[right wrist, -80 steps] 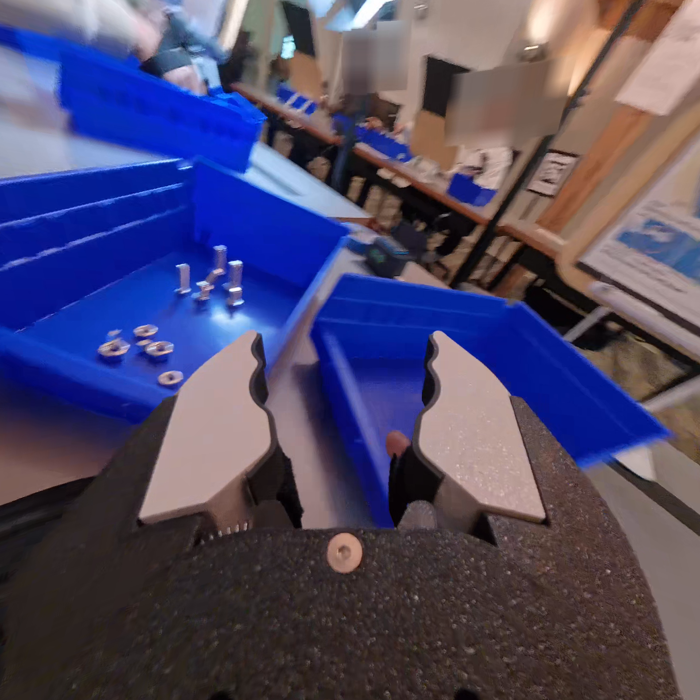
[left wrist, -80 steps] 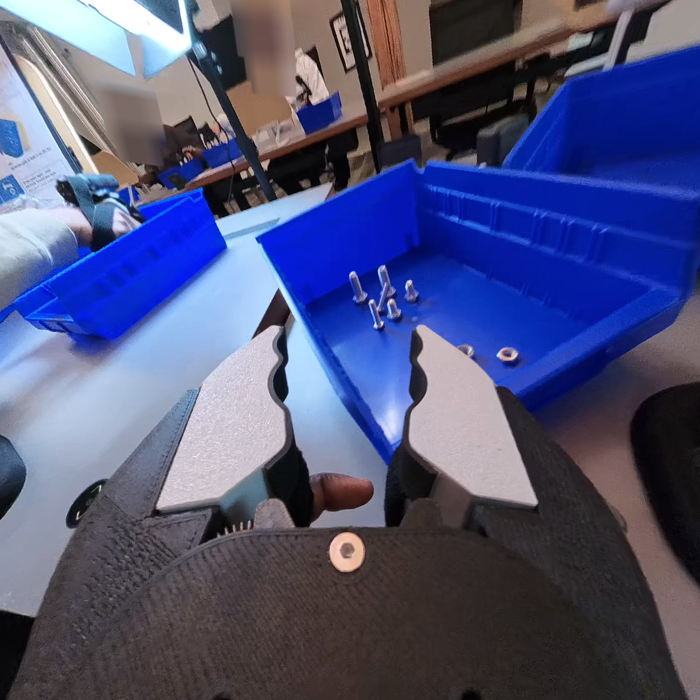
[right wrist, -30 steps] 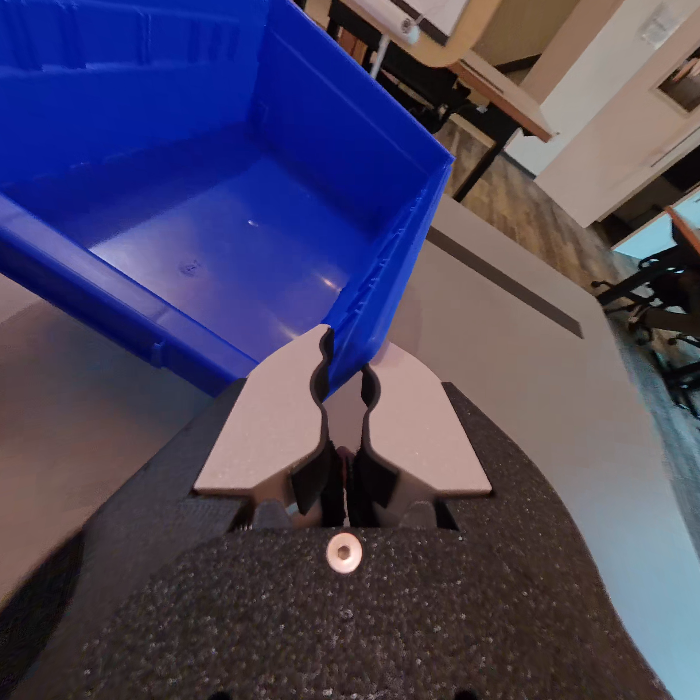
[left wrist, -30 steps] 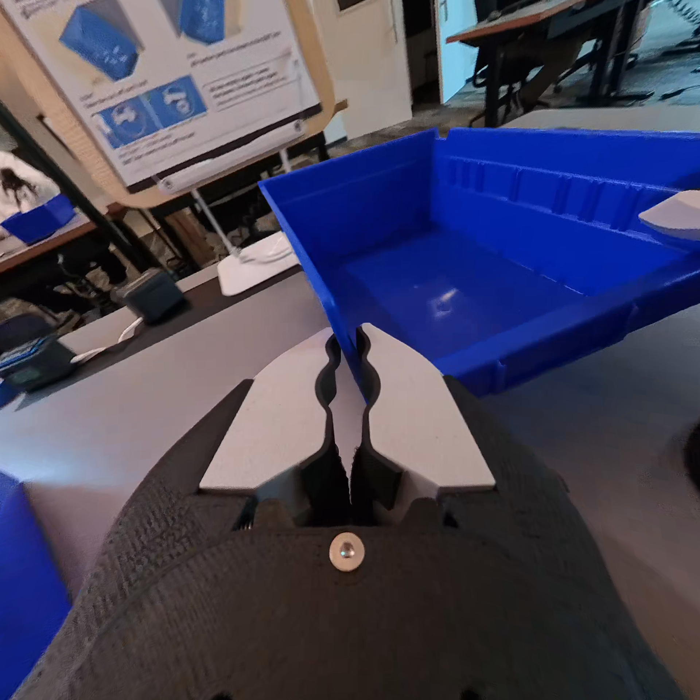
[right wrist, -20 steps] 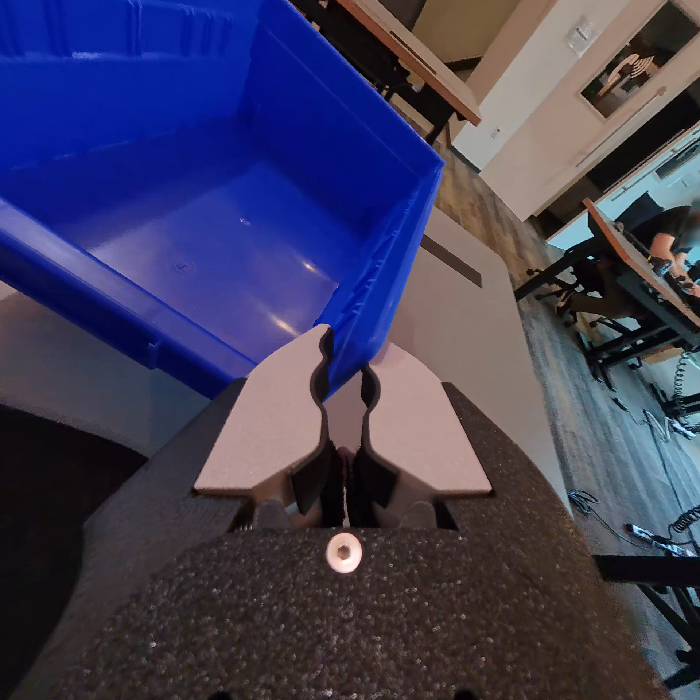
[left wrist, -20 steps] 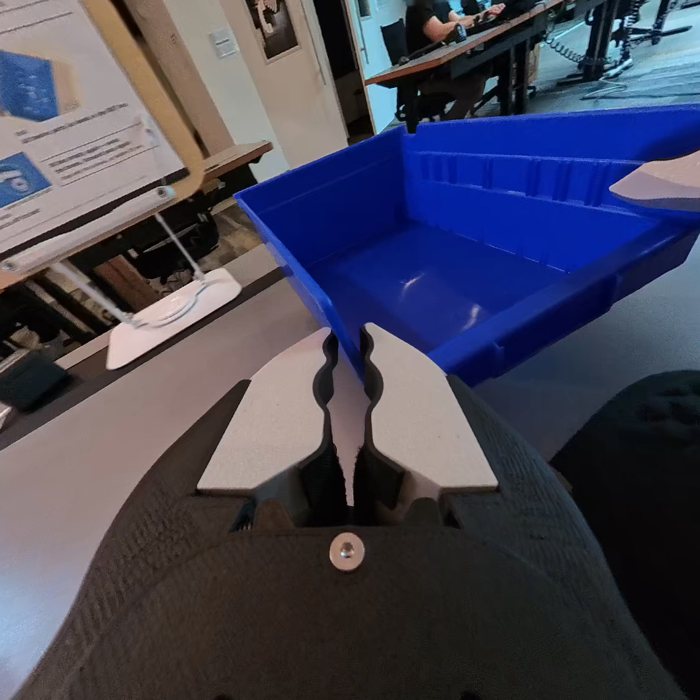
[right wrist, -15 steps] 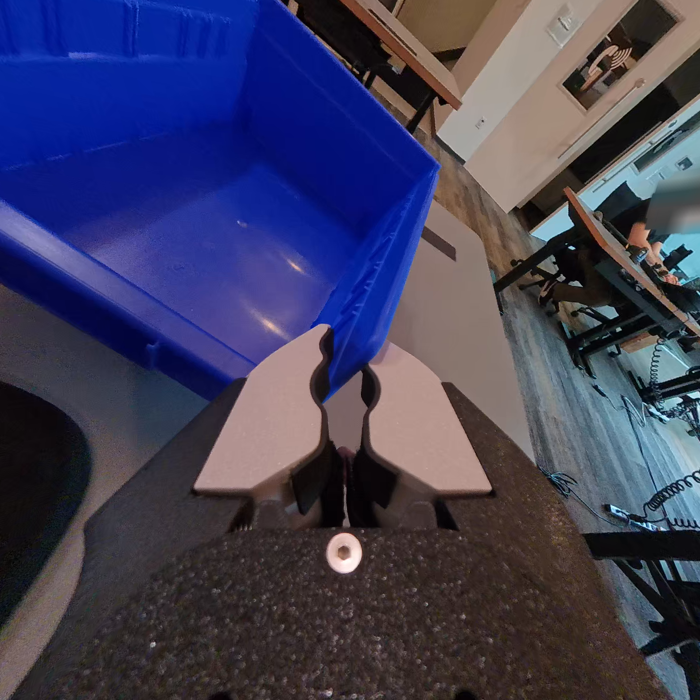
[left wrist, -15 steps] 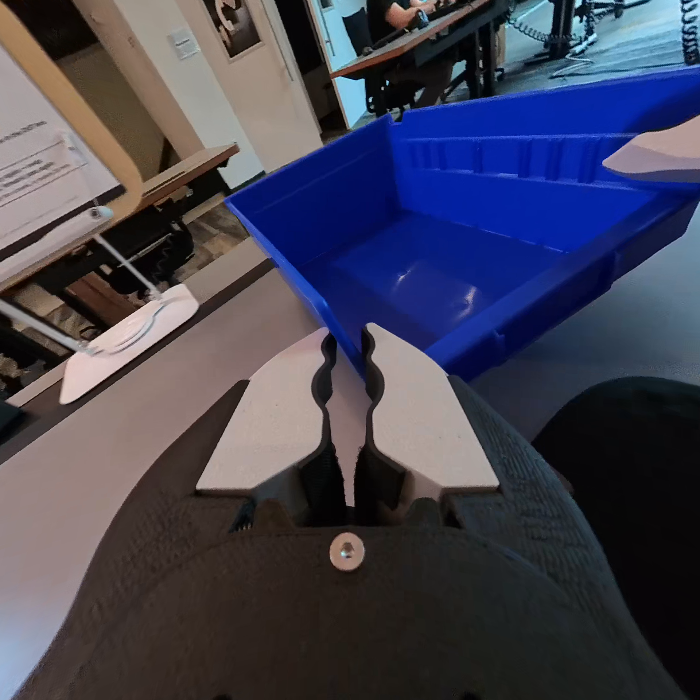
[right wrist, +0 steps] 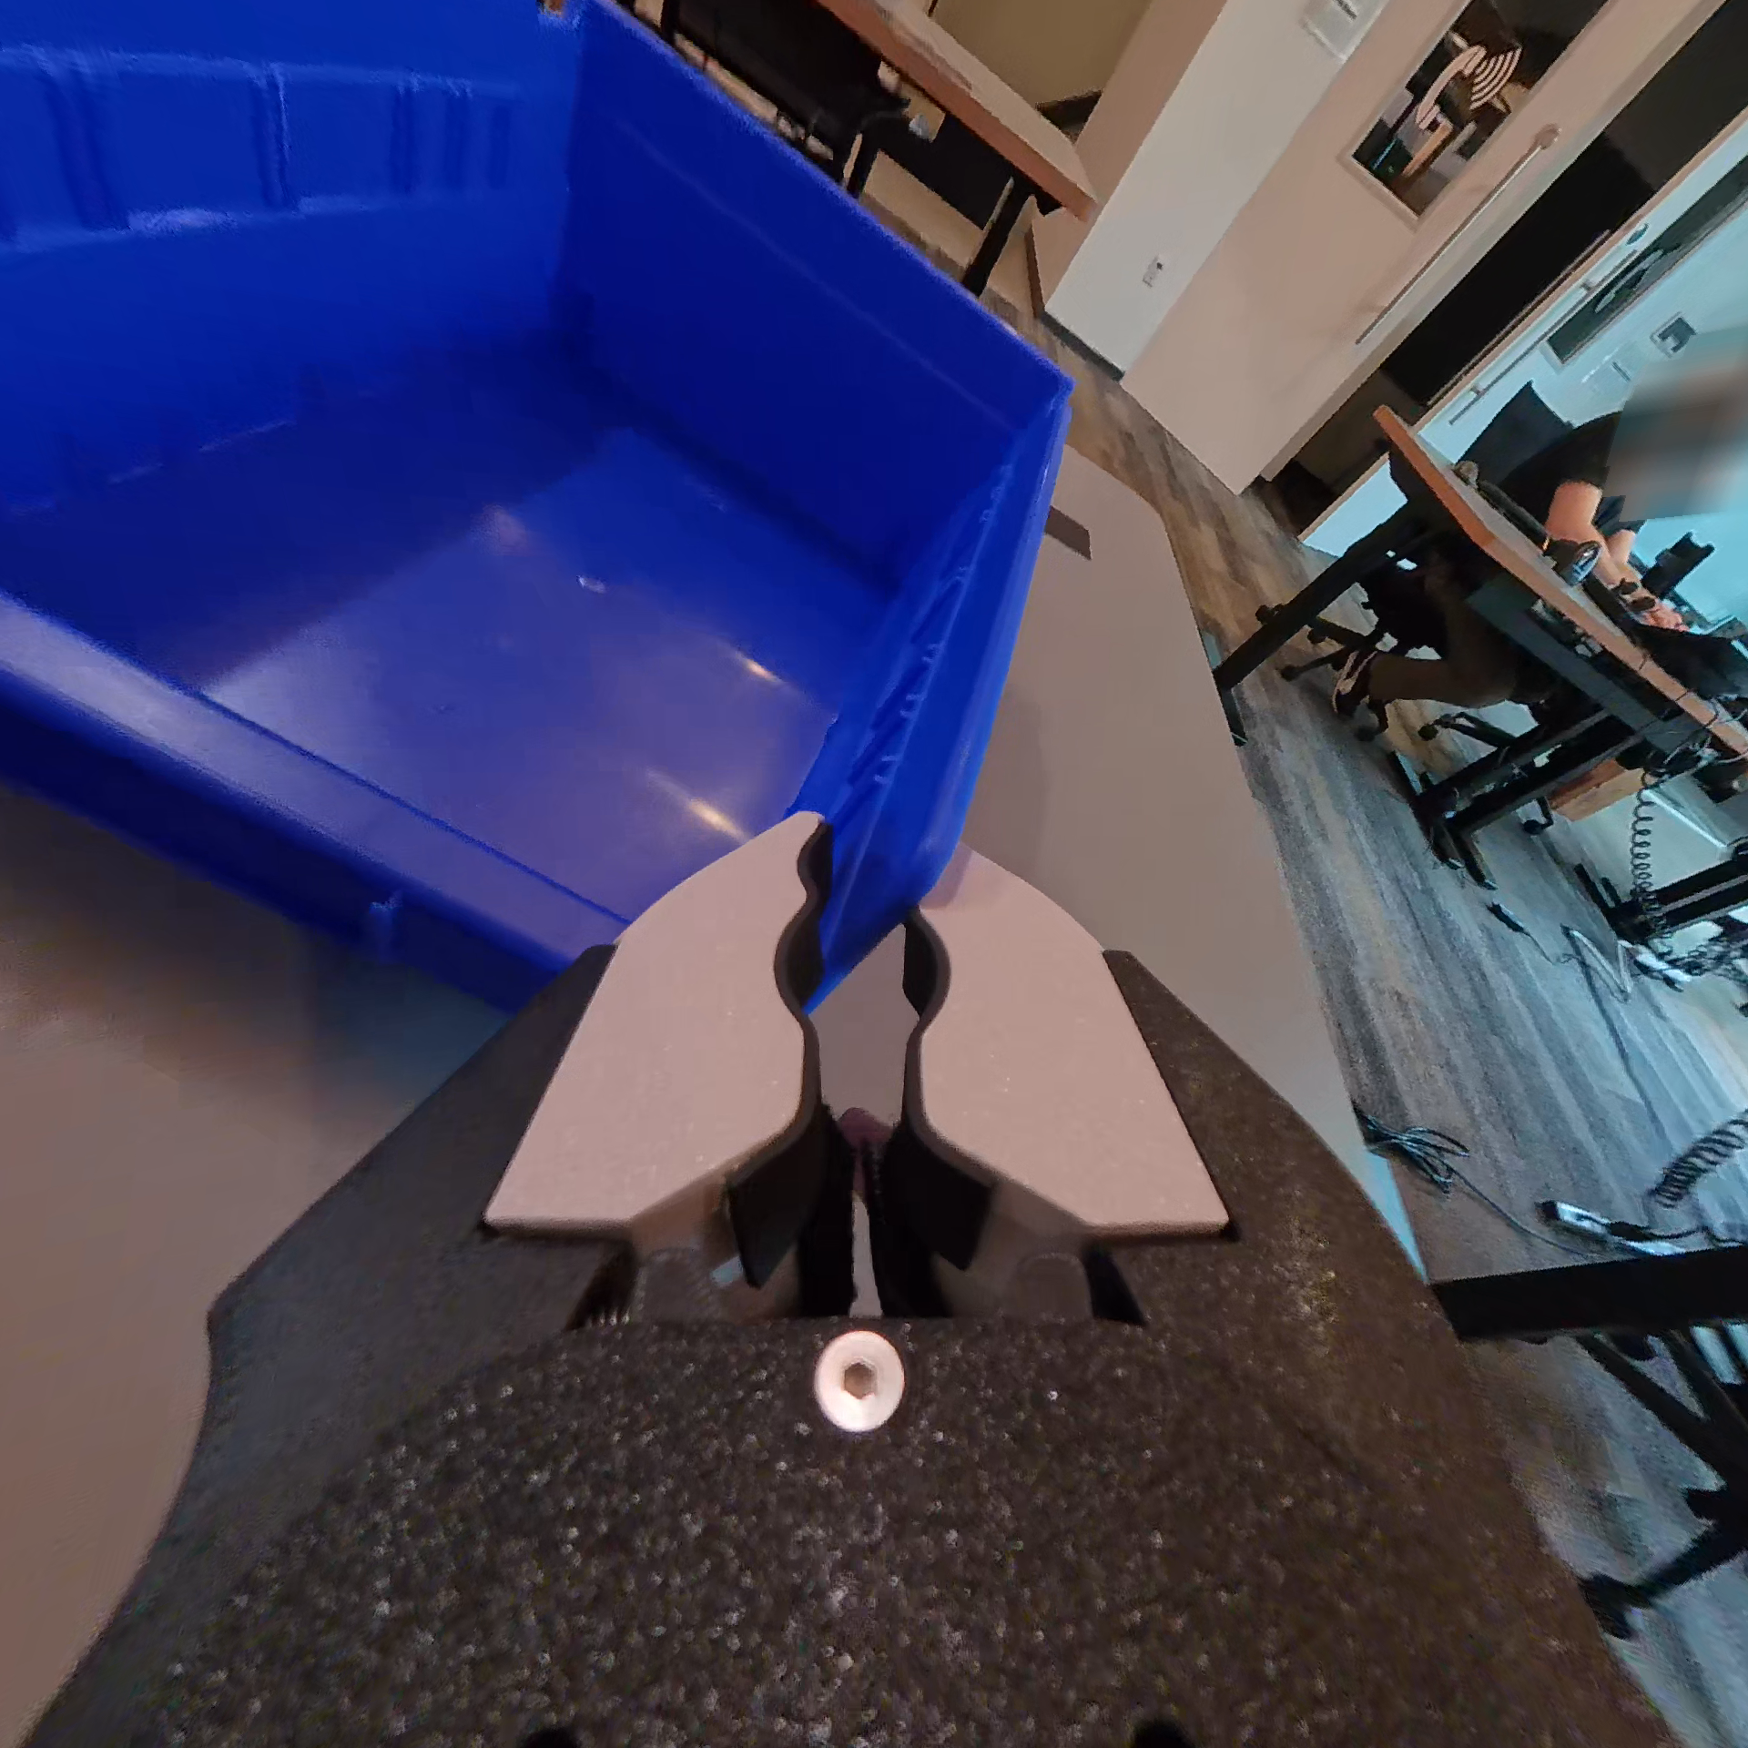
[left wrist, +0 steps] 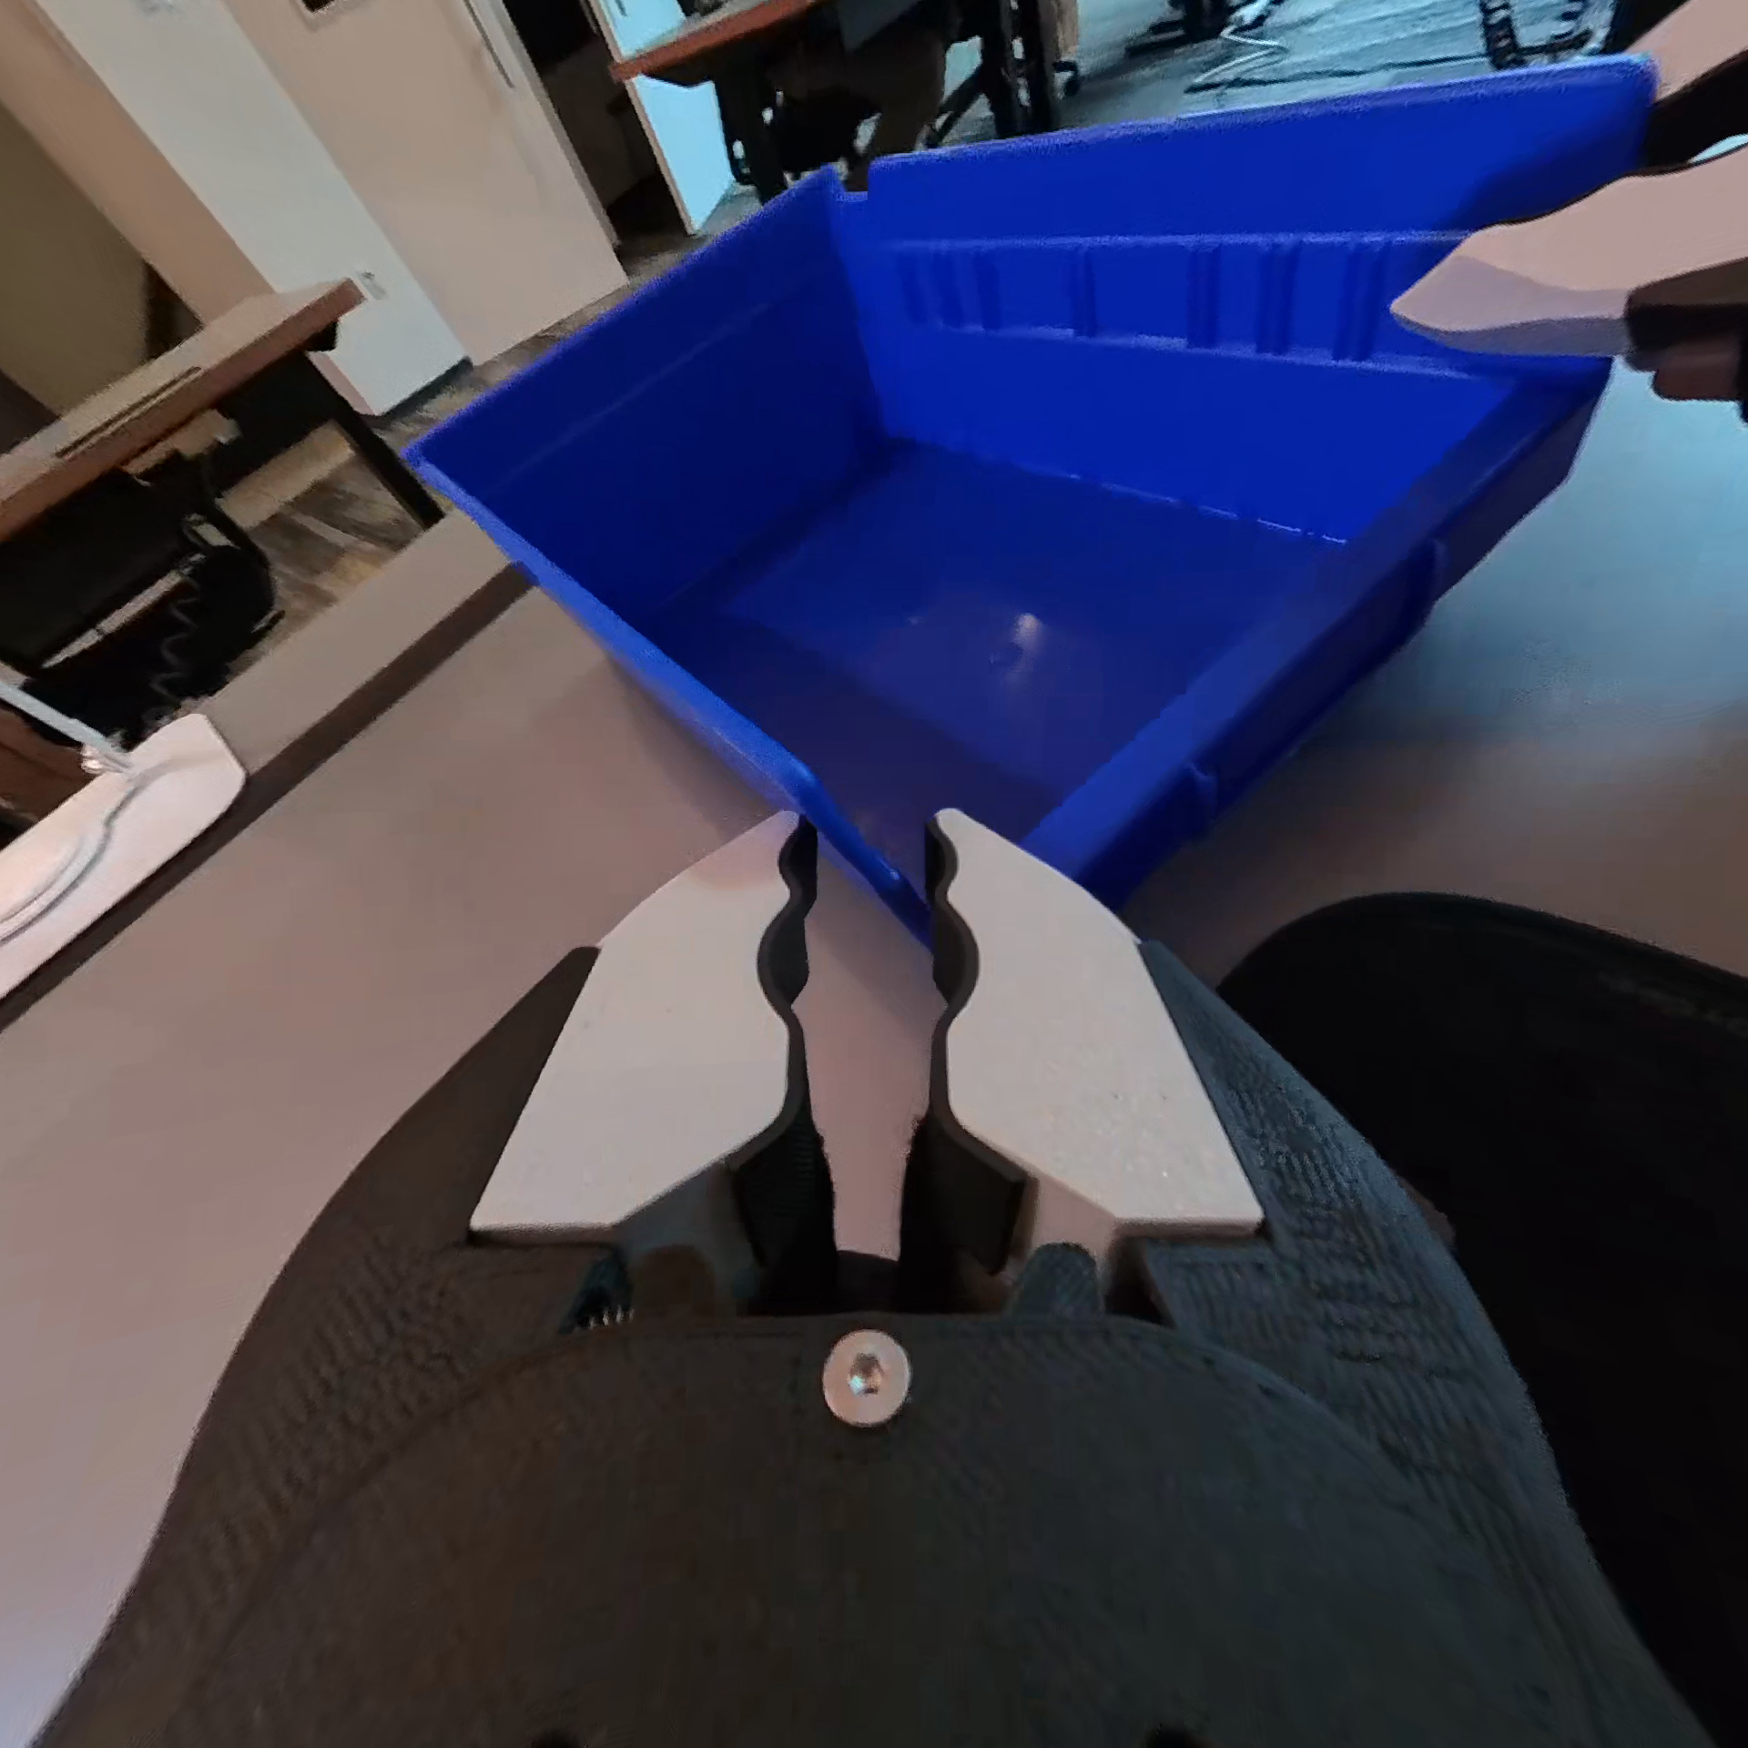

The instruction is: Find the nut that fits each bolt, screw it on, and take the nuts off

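We see the blue bin (left wrist: 1088,605) on the grey table (left wrist: 284,993), its near left corner loose between the released left gripper (left wrist: 865,837), while the right gripper (right wrist: 865,884) is clenched on its right wall.

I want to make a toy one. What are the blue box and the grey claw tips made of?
The blue box looks like moulded plastic: glossy, with bright light spots on its floor and ribs along its walls. The grey claw fingertips look like matte, finely grainy hard plastic, perhaps printed; I can't be sure. The black shell behind them looks rough and speckled.
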Available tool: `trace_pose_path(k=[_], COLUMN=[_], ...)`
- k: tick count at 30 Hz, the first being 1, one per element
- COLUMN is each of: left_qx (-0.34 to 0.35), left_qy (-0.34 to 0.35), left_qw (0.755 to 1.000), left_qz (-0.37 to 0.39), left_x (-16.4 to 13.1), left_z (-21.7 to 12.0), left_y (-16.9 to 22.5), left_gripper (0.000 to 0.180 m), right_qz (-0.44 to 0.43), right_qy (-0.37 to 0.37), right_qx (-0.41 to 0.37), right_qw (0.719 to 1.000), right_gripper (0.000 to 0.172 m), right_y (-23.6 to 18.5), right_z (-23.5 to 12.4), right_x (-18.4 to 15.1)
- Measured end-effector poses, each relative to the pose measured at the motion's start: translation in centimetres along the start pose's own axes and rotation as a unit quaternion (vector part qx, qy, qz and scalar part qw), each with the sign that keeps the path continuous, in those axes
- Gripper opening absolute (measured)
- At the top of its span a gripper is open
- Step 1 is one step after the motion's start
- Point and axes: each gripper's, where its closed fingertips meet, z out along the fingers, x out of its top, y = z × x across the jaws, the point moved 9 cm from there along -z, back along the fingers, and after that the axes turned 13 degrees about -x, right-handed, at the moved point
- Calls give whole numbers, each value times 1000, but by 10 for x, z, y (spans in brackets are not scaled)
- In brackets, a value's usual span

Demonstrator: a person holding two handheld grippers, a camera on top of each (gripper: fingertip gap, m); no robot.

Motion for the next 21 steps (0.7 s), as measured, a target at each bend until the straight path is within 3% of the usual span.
trace_pose_path(k=[2, 5, 7, 9, 15, 21], left_qx=[-32, -55, -65, -64, -13, 115], left_qy=[2, 40, 67, 91, 91, -44], left_qw=[999, 997, 995, 993, 993, 982], left_qz=[-9, -25, -31, -36, -73, -140], left_x=[1, 8, 11, 10, -18, -78], left_z=[-3, -24, -46, -75, -190, -318], left_y=[1, -2, -8, -18, -81, -190], left_gripper=[36, 58, 61, 61, 59, 56], right_qz=[27, 51, 72, 93, 148, 174], right_qy=[2, -2, 0, 20, 133, 246], right_qx=[7, 10, 6, -3, -3, 168], right_qw=[1000, 999, 997, 995, 980, 939], right_gripper=[13, 51, 68, 74, 62, 54], right_y=[2, 6, 11, 15, 7, -47], right_z=[-1, -4, -9, -19, -54, -73], right_x=[-1, 1, 6, 15, 59, 102])
